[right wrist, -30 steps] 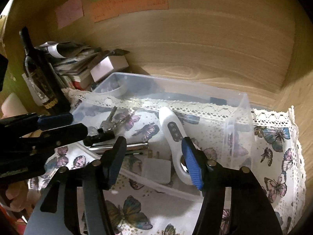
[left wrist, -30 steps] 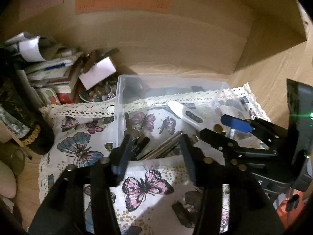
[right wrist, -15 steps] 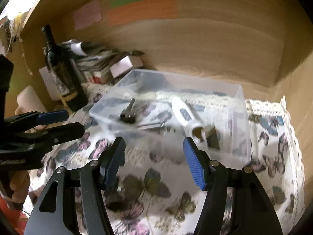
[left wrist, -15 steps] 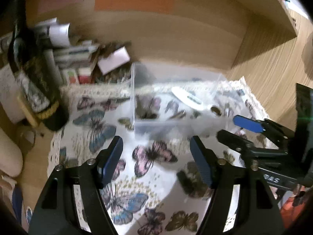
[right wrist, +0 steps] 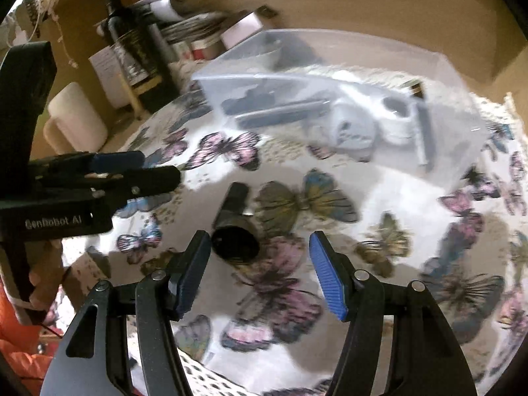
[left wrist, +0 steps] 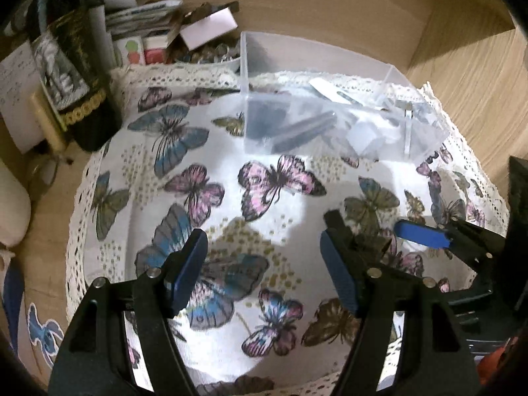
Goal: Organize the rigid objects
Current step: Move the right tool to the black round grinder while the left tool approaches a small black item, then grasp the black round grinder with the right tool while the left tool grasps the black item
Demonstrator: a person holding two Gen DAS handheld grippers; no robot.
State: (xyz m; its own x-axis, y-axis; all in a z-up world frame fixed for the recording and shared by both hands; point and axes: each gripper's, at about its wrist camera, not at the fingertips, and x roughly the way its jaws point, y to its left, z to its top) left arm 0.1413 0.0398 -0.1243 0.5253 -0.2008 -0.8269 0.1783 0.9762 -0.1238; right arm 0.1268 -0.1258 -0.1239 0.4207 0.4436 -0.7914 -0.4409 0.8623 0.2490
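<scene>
My right tool (right wrist: 260,269) gapes empty over a dark cylindrical piece (right wrist: 235,227) lying loose on the butterfly cloth (left wrist: 280,178), ready to straddle it. My left tool (left wrist: 264,270) hangs released beside. Farther off, the clear plastic bin (left wrist: 330,118) collects sorted items.

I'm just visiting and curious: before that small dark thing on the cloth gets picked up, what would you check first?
1. Right hand-held gripper open, empty: ok.
2. Dark object lying free on the cloth: ok.
3. Object centred between the fingers: not ok, it sits near the left finger.
4. Left hand-held gripper clear of the object: ok.
5. Clear bin has spare room: cannot tell.
</scene>
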